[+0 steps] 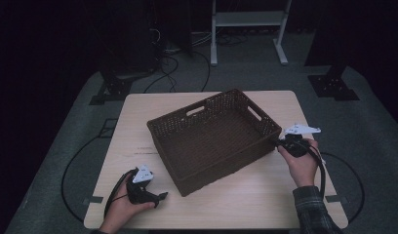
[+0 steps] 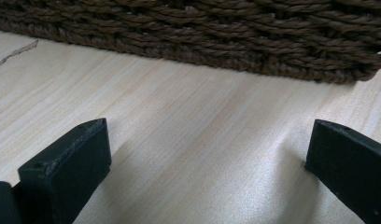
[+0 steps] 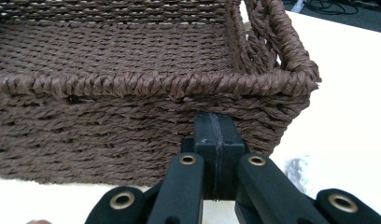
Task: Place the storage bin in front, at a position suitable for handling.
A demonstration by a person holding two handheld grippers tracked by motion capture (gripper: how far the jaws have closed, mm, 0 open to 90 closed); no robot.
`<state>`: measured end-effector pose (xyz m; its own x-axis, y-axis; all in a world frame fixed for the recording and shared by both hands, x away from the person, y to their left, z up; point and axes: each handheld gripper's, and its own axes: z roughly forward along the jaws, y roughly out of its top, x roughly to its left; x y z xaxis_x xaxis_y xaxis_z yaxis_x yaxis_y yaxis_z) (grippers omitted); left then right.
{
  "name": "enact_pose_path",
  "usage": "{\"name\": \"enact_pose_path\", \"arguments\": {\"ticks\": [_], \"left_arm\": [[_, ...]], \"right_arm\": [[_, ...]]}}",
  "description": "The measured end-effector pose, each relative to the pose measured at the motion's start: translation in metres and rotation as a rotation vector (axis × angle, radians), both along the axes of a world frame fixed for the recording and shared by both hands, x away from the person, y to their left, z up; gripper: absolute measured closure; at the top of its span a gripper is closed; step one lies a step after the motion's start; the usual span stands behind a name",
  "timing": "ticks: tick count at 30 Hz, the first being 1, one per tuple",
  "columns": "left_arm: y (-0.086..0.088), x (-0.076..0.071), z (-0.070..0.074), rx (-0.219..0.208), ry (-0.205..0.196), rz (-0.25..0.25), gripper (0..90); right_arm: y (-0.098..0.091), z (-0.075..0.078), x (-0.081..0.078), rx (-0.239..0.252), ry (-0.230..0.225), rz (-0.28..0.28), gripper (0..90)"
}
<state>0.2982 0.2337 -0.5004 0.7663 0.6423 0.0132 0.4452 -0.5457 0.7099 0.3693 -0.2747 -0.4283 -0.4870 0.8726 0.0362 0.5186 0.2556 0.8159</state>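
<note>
Right gripper [image 3: 215, 135] pressed together, tips against basket [image 3: 132, 116] short wall dead ahead; left gripper [image 2: 207, 163] spread, farther off.

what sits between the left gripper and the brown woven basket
Nothing visible. Bare light wooden table lies between the open left gripper and the brown woven basket wall ahead.

Right gripper [image 3: 215, 126] jaws closed together, tips pressed against brown woven basket [image 3: 132, 121] side wall, on light table [image 3: 347, 93].
</note>
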Motion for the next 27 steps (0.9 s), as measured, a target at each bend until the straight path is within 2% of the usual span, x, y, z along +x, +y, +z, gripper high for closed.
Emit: {"name": "enact_pose_path", "arguments": {"ticks": [6,11,15,21,27], "left_arm": [[0.000,0.000,0.000,0.000,0.000,0.000,0.0],[0.000,0.000,0.000,0.000,0.000,0.000,0.0],[0.000,0.000,0.000,0.000,0.000,0.000,0.0],[0.000,0.000,0.000,0.000,0.000,0.000,0.0],[0.000,0.000,0.000,-0.001,-0.002,0.001,0.0]], "right_arm": [[0.001,0.001,0.011,-0.008,0.002,-0.004,89.7],[0.000,0.000,0.021,0.012,0.003,-0.011,89.7],[0.002,0.000,0.028,0.008,-0.004,-0.018,89.7],[0.002,-0.003,0.039,0.031,-0.010,-0.030,89.6],[0.004,-0.004,0.051,0.033,-0.019,-0.041,89.6]]}}
